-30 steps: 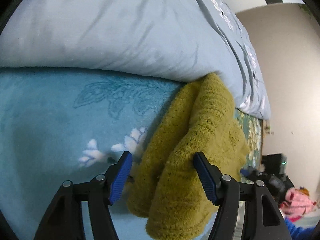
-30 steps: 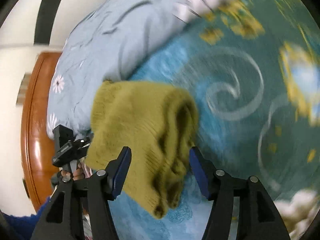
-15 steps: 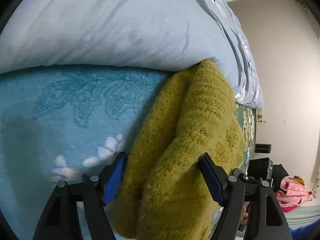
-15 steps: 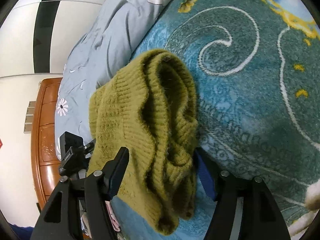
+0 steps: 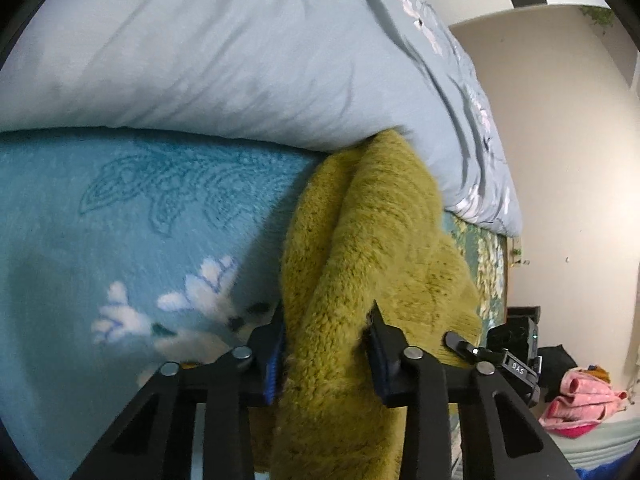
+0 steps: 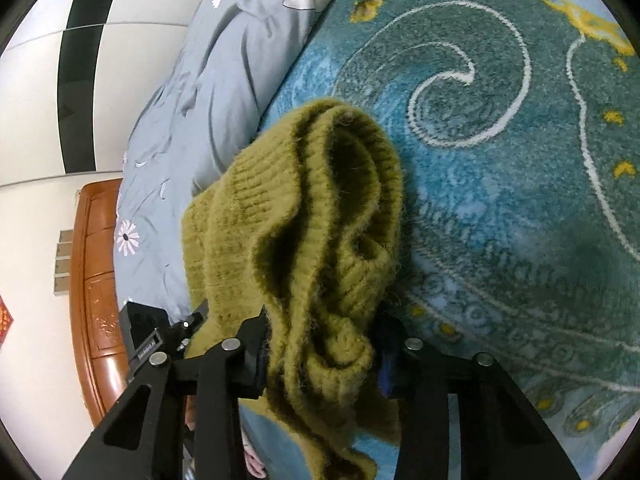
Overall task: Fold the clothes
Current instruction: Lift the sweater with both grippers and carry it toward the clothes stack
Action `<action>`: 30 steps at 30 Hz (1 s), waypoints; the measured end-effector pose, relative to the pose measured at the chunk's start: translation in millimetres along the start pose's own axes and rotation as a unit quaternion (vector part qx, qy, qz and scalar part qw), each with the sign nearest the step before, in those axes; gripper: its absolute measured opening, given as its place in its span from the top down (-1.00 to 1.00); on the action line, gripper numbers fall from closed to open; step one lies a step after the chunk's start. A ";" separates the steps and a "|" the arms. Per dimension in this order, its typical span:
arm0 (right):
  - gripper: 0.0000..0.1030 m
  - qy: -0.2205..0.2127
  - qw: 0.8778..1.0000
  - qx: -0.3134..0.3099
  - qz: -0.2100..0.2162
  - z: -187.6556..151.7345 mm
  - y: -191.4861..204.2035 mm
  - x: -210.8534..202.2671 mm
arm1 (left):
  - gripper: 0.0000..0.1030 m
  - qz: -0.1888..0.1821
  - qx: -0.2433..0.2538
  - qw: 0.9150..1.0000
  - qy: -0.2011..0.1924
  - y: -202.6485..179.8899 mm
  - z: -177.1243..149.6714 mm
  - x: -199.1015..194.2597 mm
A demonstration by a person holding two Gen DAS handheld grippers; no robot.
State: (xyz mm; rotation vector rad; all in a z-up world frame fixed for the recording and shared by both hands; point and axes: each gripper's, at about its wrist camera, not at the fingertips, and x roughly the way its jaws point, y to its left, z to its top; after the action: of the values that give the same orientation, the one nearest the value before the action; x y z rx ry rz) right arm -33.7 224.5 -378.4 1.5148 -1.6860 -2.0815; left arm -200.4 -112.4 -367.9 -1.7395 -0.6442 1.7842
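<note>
Both your claws have just been closing and now pinch the olive sweater (image 5: 372, 248), where half a second ago each stood open around it: the left claw (image 5: 326, 344) and right claw (image 6: 320, 344) grip bunched folds lying on the teal blanket (image 5: 120, 208), against the grey duvet (image 5: 240, 60).

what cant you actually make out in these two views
- Left wrist view: the left gripper has just closed on the olive sweater; its far end is hidden under the grey duvet.
- Right wrist view: the right gripper likewise; the sweater's bunched folds hide its shape, and the frame's bottom edge cuts it off.
</note>
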 end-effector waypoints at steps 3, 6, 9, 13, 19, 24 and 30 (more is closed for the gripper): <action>0.24 0.005 1.000 -0.012 -0.003 -4.0 14.2 -3.2 | 0.36 -0.007 -0.007 1.000 -0.008 -11.4 -13.4 -3.0; 0.24 0.012 0.999 -0.028 -0.012 -9.8 29.5 -5.8 | 0.37 -0.009 -0.016 1.000 -0.007 -17.3 -35.1 -13.5; 0.24 0.024 0.999 -0.039 -0.027 -20.5 41.8 -14.7 | 0.37 -0.006 -0.032 0.999 -0.003 -14.2 -60.5 -27.3; 0.24 0.053 0.996 -0.049 -0.050 -51.2 53.0 -28.8 | 0.37 -0.008 -0.073 0.997 0.002 -11.8 -110.1 -37.5; 0.24 0.084 0.993 -0.045 -0.069 -109.1 62.2 -51.6 | 0.36 -0.021 -0.132 0.991 0.001 -1.0 -186.8 -74.9; 0.24 0.093 0.993 -0.041 -0.067 -150.9 52.3 -92.1 | 0.36 -0.024 -0.145 0.989 -0.001 -6.1 -231.9 -111.0; 0.24 0.082 0.994 -0.065 -0.044 -182.5 74.6 -136.3 | 0.36 -0.026 -0.132 0.991 -0.019 -27.9 -250.0 -151.5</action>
State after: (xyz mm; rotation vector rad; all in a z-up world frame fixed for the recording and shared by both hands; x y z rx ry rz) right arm 127.2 144.8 -219.7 1.6947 -1.4233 -2.0014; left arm 51.1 -206.7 -249.1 -1.8432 -0.9709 1.7644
